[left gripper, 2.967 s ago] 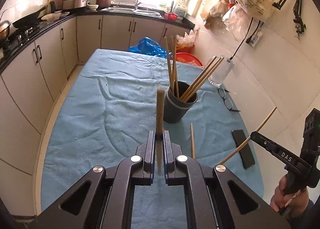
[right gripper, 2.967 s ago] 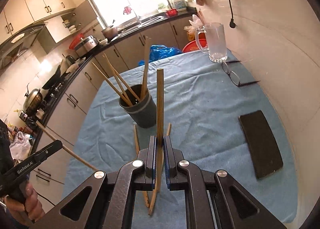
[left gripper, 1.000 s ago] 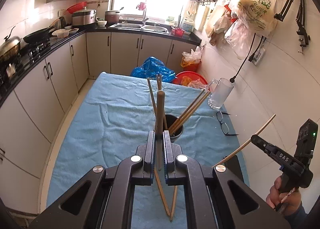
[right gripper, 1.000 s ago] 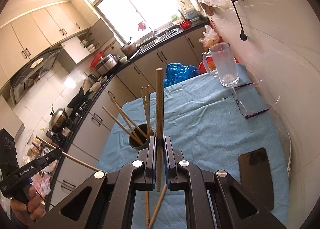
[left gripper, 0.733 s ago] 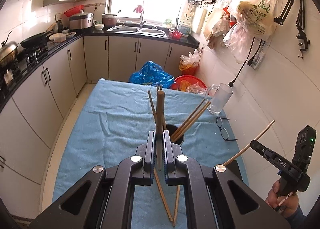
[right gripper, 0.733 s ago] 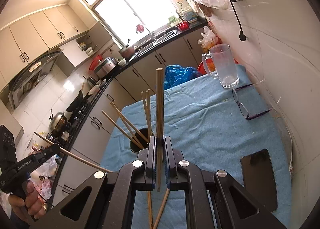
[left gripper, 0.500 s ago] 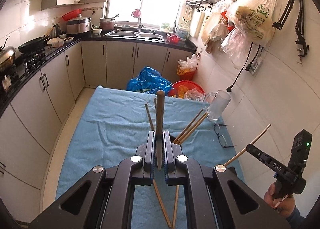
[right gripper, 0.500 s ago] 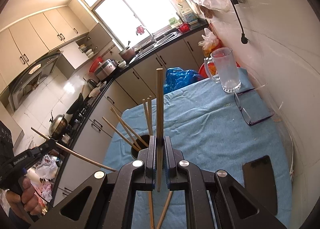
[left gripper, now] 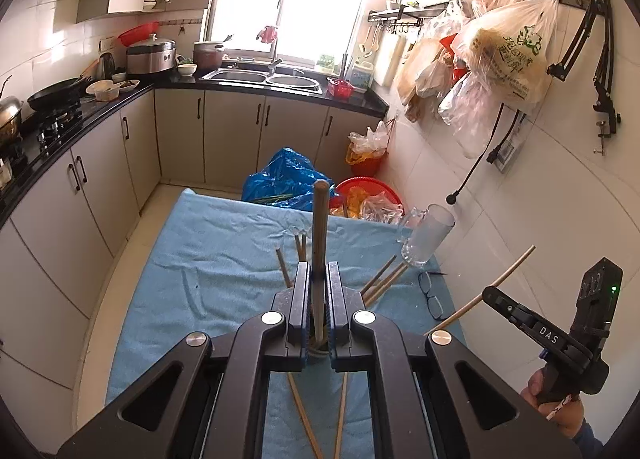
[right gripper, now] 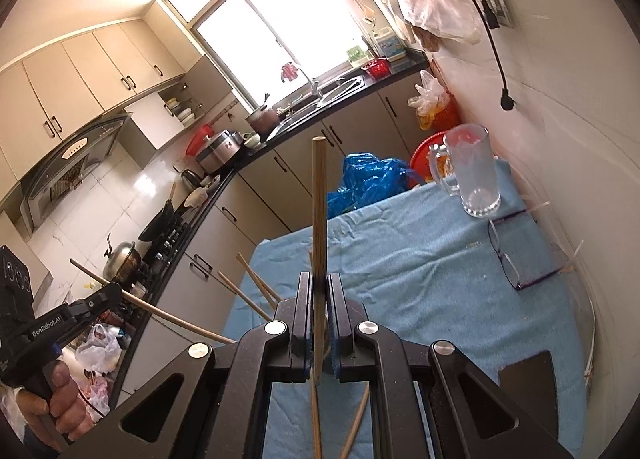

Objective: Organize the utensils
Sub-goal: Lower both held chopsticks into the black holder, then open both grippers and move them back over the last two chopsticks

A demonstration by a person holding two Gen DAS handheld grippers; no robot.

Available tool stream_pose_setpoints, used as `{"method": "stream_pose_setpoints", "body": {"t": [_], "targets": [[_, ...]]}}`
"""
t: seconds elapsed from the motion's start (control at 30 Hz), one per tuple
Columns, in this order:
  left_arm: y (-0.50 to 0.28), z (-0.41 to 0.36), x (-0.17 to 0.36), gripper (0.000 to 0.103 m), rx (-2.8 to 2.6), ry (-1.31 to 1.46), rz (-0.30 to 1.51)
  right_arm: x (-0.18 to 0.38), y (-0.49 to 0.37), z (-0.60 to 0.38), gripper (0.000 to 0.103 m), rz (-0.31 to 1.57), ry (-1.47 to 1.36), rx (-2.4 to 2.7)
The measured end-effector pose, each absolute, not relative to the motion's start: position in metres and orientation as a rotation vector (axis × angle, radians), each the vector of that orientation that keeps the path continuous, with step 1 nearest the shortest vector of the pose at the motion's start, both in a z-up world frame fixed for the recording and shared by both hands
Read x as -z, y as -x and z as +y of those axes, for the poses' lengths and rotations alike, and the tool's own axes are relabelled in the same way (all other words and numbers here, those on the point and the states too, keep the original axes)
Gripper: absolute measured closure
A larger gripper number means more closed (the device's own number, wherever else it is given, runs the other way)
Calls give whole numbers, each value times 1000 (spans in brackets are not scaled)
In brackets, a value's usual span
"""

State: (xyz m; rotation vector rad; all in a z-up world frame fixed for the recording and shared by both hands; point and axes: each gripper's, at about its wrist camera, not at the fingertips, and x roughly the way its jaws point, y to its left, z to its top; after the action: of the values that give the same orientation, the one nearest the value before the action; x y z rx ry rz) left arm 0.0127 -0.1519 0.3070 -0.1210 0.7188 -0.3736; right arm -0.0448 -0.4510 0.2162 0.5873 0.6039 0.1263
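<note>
Chopsticks (left gripper: 320,243) (right gripper: 319,219) stand upright, one clenched in each tool (left gripper: 319,291) (right gripper: 319,299).

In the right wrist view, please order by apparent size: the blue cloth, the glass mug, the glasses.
1. Blue cloth, clearly largest.
2. Glass mug.
3. Glasses, close to the mug in span, so this order is uncertain.

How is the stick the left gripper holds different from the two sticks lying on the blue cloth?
The left gripper is shut on its chopstick, so that one is lifted and stands straight up. The two loose chopsticks lie flat on the blue cloth with nothing gripping them. The held one looks darker brown; the loose ones look paler tan. All are thin, straight wooden sticks.
</note>
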Motion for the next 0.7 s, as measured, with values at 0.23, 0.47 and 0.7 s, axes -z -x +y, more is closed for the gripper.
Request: {"method": "stream_pose_setpoints", "body": {"t": [0.23,0.47,0.7], "targets": [[-30,-159,-308,97,390,128,714,-225,24,-446,96,594,-595,-114],[-55,-165,-299,97,401,140,736,-221,-1,-440,96,597,-597,-87],[-69,-169,-276,97,413,134,783,-207,-21,-431,96,630,-597,-76]]}}
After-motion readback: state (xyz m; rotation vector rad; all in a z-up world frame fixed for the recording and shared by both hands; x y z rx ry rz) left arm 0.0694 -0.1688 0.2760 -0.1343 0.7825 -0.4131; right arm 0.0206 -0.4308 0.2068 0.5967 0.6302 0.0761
